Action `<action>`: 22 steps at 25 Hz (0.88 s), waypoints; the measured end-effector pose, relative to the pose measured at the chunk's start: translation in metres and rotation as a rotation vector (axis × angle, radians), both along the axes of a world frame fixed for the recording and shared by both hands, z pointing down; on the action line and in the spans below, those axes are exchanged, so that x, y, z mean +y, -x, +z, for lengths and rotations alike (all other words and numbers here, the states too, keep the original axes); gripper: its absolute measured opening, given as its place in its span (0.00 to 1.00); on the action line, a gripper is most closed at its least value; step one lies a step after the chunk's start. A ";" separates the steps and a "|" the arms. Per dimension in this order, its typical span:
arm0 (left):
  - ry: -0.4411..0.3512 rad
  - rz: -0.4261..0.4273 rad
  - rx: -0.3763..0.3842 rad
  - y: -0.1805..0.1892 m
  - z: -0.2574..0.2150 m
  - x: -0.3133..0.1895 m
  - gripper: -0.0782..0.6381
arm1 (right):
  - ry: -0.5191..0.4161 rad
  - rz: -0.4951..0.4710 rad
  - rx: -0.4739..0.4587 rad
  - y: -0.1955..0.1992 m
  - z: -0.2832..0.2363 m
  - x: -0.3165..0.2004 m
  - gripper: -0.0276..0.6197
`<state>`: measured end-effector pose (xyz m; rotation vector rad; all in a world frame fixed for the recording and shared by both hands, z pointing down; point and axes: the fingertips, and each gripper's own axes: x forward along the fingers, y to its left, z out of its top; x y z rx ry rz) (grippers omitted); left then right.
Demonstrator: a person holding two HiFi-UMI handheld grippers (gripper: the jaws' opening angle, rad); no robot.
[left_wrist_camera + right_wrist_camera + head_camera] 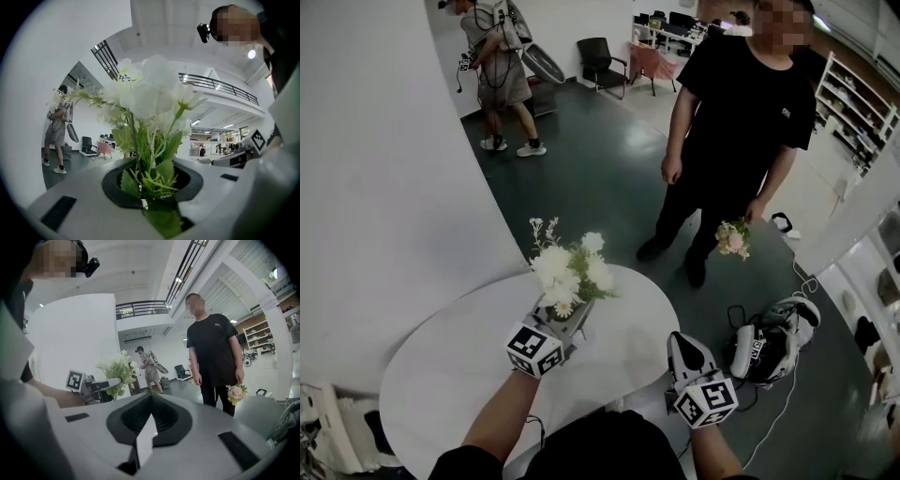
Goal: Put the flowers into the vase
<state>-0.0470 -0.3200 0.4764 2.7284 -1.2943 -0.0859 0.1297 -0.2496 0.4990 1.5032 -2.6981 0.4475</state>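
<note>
Left gripper (574, 323): my jaws are partly closed and clamped on the green stems and leaves of the white flowers (572, 270). In the left gripper view the stems run up out of the dark recess between the jaws, and the blooms fill the middle of the frame. The bunch stands roughly upright. It is held over the far part of the white oval surface (441, 375), near its far edge. I cannot tell whether the stems touch the surface.

Right gripper (681, 341): my jaws are drawn together with nothing between them. It sits at the near right edge of the surface, well apart from the flowers and pointing about level.

A person in black (741, 122) stands on the dark floor (600, 187) beyond the surface. They hold a small pink bouquet (733, 237) low in one hand. A second person (497, 66), in grey, stands farther back on the left. A black chair (600, 61) stands behind. White and black gear (769, 349) lies on the floor to my right, just beside the right gripper in the head view.
</note>
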 end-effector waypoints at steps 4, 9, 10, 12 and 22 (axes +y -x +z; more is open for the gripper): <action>0.008 0.000 -0.023 0.000 0.014 0.000 0.27 | 0.016 0.017 0.008 -0.003 0.006 0.004 0.07; 0.018 0.009 -0.062 -0.001 0.030 0.000 0.27 | 0.028 0.032 0.015 -0.003 0.009 0.007 0.07; 0.016 0.007 -0.073 0.001 0.030 -0.001 0.27 | 0.031 0.036 0.017 -0.001 0.007 0.006 0.07; 0.014 0.005 -0.092 0.001 0.031 -0.002 0.27 | 0.035 0.045 0.019 -0.002 0.003 0.005 0.07; -0.014 -0.072 -0.092 -0.006 0.052 0.005 0.28 | 0.042 0.056 0.030 -0.027 0.023 0.015 0.07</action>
